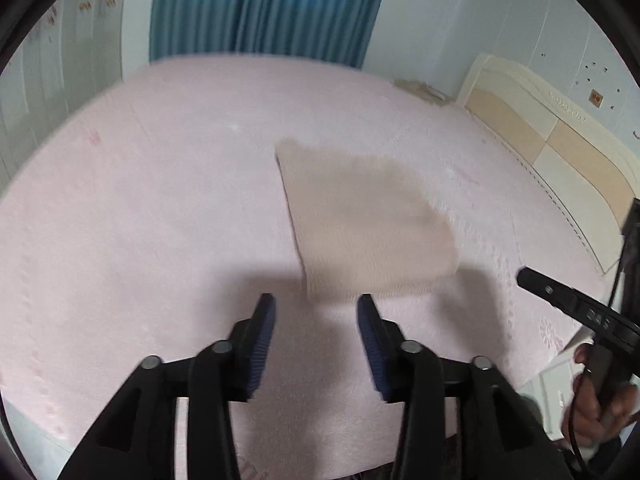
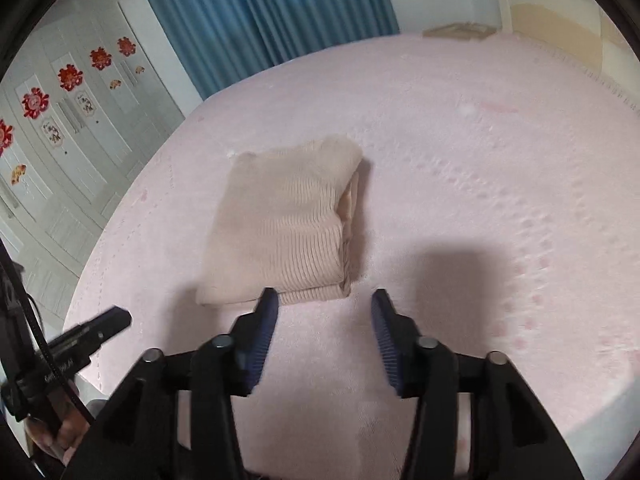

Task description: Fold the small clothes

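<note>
Presently listed: one beige ribbed garment, folded into a thick rectangle, lying on the pink bed just beyond both grippers. Left gripper: jaws apart, nothing between them. Right gripper: jaws apart, nothing between them, its left fingertip overlapping the garment's near edge in view; contact cannot be told. Left-wrist view blurred. Holding hands mostly cut off at frame edges.

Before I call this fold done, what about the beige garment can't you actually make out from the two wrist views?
- Left wrist view: motion blur smears the beige garment; its layers are unreadable.
- Right wrist view: left tongs' finger covers part of the near edge.
- Underside against the pink bedspread: hidden in both views.
- Garment type: unreadable, folded in on itself.
</note>
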### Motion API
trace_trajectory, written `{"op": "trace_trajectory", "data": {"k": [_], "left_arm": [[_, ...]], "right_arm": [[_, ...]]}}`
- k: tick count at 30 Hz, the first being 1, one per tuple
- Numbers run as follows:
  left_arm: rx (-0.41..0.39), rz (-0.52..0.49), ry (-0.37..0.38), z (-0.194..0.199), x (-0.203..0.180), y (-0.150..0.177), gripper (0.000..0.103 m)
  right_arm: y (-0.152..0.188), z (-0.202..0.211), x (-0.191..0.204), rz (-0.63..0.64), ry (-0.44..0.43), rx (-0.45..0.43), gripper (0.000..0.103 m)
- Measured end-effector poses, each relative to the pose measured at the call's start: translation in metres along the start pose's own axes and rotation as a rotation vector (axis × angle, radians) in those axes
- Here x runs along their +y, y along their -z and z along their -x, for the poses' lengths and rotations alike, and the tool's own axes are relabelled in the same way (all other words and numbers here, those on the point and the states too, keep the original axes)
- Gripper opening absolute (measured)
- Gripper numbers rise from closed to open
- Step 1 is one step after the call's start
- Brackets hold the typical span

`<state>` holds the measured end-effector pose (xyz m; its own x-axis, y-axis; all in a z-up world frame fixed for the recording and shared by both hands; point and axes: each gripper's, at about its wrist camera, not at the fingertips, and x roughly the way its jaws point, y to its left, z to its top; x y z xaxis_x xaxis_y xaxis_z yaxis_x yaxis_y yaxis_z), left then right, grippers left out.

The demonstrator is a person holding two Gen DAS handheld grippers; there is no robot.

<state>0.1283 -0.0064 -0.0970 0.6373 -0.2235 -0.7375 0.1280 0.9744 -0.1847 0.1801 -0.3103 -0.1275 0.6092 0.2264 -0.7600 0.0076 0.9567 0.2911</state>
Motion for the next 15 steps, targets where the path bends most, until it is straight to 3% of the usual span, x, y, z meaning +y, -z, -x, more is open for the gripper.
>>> {"op": "trace_trajectory", "data": {"k": [2,4,8,11,15], "left_arm": [[-0.036,-0.011,-0.021,0.020,-0.012,-0.010,0.067],[-0.051,-0.017,-0.022,0.036,-0.021,-0.019,0.069],[-0.063,-0.029,-0.035,0.063,-0.040,-0.029,0.074],[-0.069,-0.059,-0.053,0.075,-0.052,-0.032,0.078],[-0.063,-0.079,-0.065,0.084,-0.060,-0.029,0.078]], "right_arm": [[-0.007,0.022,0.008,0.011,0.035,-0.005,0.057],[-0.012,0.044,0.017,0.018,0.081,-0.014,0.060],[-0.011,0.079,0.042,0.103,0.211,-0.072,0.081],[-0.009,0.099,0.047,0.097,0.165,-0.088,0.093],[-0.006,0.118,0.051,0.094,0.185,-0.109,0.096]]}}
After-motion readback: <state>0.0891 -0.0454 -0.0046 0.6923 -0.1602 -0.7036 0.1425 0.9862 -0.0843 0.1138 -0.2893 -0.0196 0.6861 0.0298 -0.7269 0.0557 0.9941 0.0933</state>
